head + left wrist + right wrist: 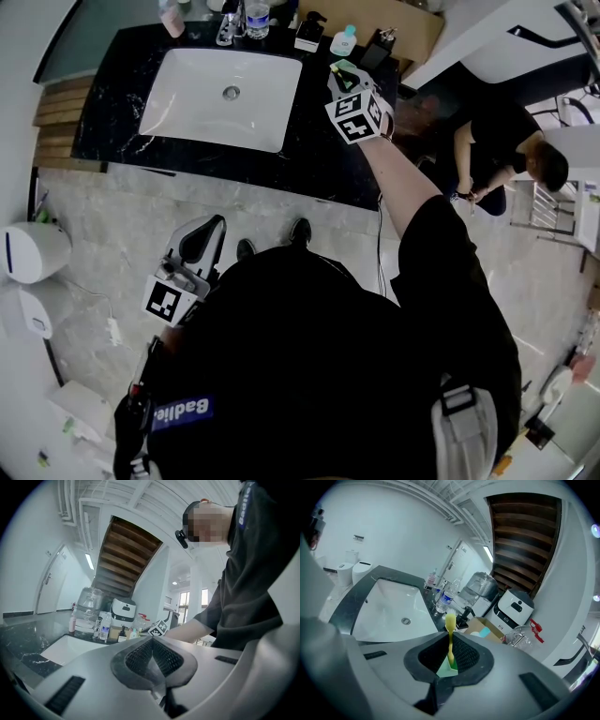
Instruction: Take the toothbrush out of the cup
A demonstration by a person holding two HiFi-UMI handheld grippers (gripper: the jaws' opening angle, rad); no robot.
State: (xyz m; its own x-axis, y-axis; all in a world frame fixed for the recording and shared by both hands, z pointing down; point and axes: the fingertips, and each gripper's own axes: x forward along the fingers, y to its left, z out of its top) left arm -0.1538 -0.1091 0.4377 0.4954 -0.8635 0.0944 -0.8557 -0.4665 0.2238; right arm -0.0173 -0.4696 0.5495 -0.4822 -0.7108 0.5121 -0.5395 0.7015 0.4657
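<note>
Two grippers: the right gripper [449, 662] pinches the toothbrush [450, 626], its bottom hidden; the left gripper [153, 641] is pressed together, probably empty.

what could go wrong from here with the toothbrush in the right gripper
1. The right gripper pinches the toothbrush only near one end, with most of it past the jaws; it may pivot or slip.
2. If dropped, it could land in the sink.
3. A swing could knock the water bottle on the crowded counter.
</note>
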